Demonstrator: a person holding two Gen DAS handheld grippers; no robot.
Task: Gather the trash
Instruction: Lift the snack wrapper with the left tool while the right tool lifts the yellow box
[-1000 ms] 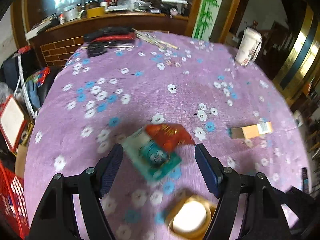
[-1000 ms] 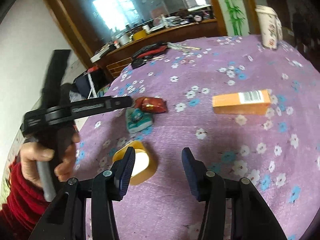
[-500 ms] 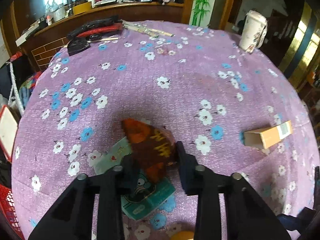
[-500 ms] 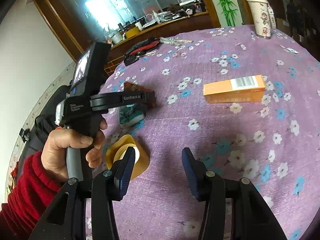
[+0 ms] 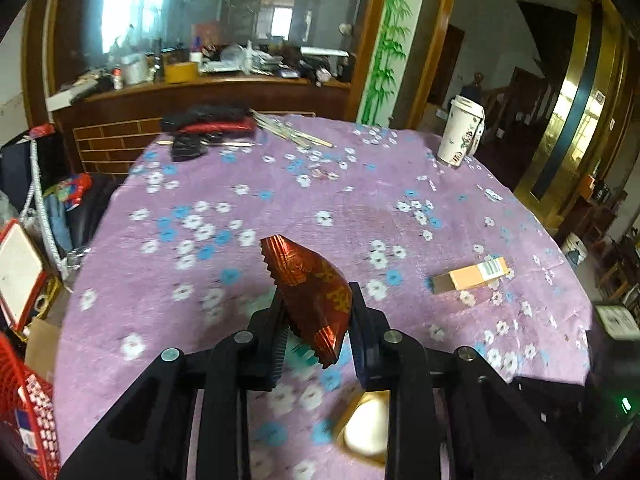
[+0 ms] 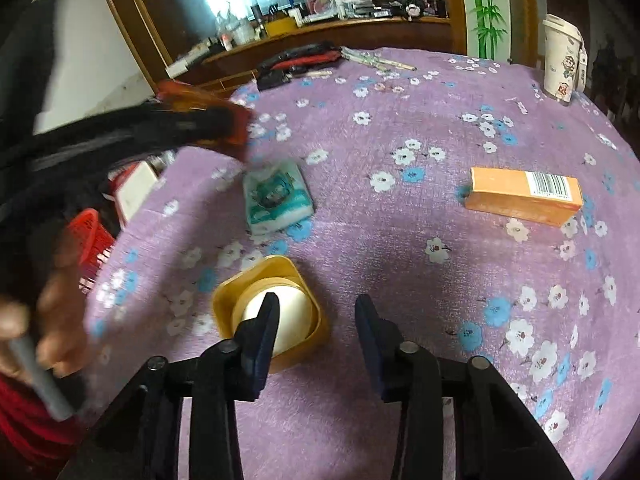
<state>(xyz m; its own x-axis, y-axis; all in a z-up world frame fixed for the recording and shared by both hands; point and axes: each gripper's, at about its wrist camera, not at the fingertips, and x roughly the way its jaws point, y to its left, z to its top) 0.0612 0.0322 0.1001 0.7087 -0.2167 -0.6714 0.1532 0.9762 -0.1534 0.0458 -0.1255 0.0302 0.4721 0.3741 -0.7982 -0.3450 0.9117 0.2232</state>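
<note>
The tabletop [image 6: 400, 240], under purple flowered cloth, carries an orange carton [image 6: 524, 194], a teal tissue pack [image 6: 276, 196] and a yellow cup [image 6: 272, 312]. The left hand-held gripper [image 5: 316, 312] pinches a red foil wrapper [image 5: 312, 292], lifted off the cloth; it looks light, crinkly and slippery, best held mid-body. The right hand-held gripper [image 6: 316, 312] is closing, nothing pressed, one finger over the cup.

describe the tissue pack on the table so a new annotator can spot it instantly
On the round table with the purple flowered cloth, look at the left half, just beyond the yellow square plastic cup with a white lid. The flat teal-and-white soft tissue pack lies there. Unlike the rigid orange cardboard box with a barcode to the right, it is soft and carries a printed cartoon.
</note>
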